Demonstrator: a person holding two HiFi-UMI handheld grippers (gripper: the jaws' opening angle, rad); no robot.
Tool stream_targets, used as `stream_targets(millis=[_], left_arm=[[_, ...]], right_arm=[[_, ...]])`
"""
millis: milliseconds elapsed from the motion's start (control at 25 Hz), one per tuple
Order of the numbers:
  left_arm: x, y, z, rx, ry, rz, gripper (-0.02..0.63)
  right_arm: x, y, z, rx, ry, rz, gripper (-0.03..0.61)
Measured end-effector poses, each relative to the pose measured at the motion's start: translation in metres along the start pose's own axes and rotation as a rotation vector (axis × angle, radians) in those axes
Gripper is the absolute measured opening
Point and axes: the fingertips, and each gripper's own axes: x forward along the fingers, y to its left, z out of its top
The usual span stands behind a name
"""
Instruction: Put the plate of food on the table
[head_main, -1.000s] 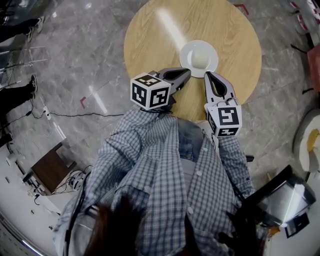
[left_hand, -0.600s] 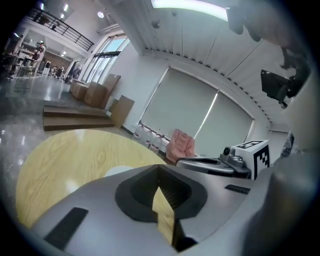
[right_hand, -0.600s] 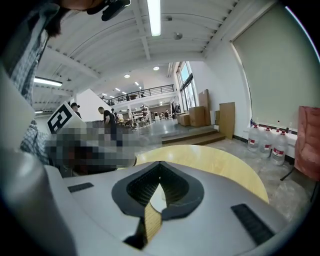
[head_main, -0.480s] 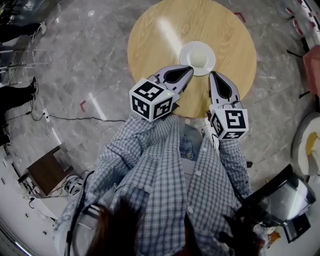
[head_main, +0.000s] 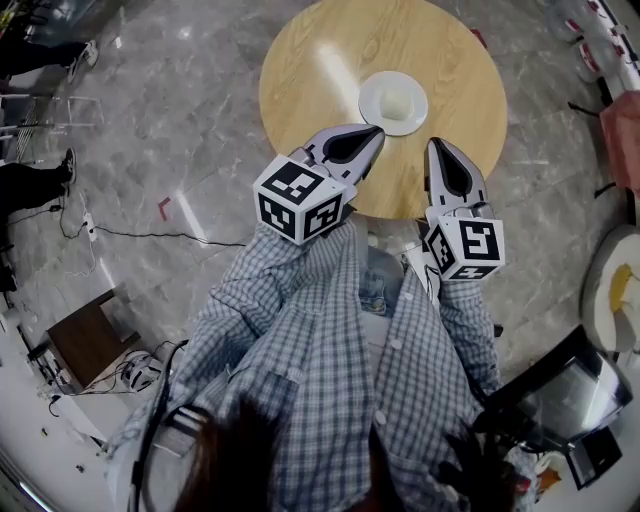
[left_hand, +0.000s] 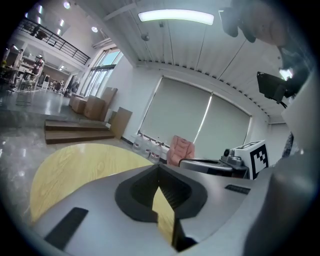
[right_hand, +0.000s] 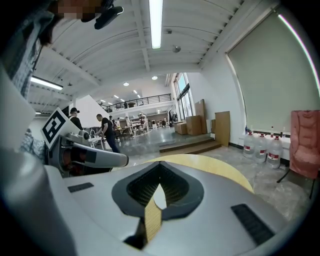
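While the person's checked sleeves (head_main: 300, 330) fill the near ground, the left tool (head_main: 372, 133) and the right tool (head_main: 437, 146) hang over the desk's (head_main: 310, 90) near side, each with its jaws closed to a point and gripping nothing. Beyond them, apart from both, the white plate (head_main: 368, 100) with pale food (head_main: 397, 101) sits about the desk's middle.

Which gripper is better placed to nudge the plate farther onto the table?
Left, probably: the left gripper lies nearer the plate and points at it; the right gripper points past its edge. Both are shut, empty.
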Motion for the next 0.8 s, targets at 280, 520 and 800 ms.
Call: stream_targets(millis=[280,520,800], left_arm=[[-0.013,-0.01,0.005,-0.015,-0.048,0.028,0.008],[-0.024,-0.021,0.005,-0.008,-0.068,0.048,0.008],[-0.042,-0.031,0.013,-0.001,-0.104,0.07,0.008]], right_arm=[[-0.02,-0.001,0.006,0.03,-0.033,0.001,0.006],[-0.033,0.003,0.011,0.019,-0.06,0.009,0.006],[-0.046,0.015,0.024,-0.007,-0.089,0.026,0.006]])
